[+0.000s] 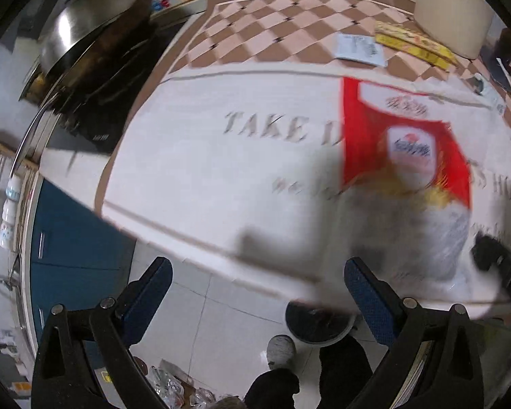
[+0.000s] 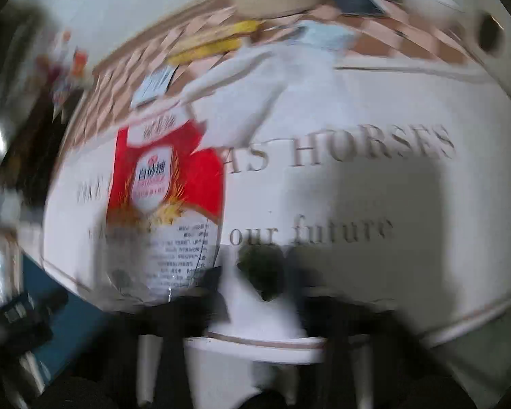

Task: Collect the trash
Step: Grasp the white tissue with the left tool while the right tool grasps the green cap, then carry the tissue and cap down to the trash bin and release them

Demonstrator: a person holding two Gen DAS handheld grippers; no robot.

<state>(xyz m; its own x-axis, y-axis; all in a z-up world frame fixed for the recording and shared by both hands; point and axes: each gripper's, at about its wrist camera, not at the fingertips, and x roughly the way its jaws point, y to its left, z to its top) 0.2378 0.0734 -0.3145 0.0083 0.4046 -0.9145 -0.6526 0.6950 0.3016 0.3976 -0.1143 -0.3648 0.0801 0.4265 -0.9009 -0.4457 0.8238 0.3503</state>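
A red and white plastic bag [image 1: 405, 156] with Chinese print hangs in the air over a white floor mat [image 1: 221, 177]. In the right wrist view the same bag [image 2: 167, 204] hangs just ahead of my right gripper [image 2: 255, 306], which is heavily blurred; whether it grips the bag cannot be told. My left gripper [image 1: 259, 293] is open and empty, its blue pads [image 1: 368, 293] to the left of the bag. More litter lies at the mat's far edge: a pale packet [image 1: 357, 49], a yellow flat box [image 1: 412, 42] and a white crumpled sheet [image 2: 252, 81].
A stove with a steel wok lid [image 1: 81, 30] and blue cabinets [image 1: 71, 235] stand to the left. A beige bin [image 1: 449, 6] stands at the far right. The person's feet [image 1: 282, 351] are below. The right gripper's body [image 1: 504, 272] shows at the right edge.
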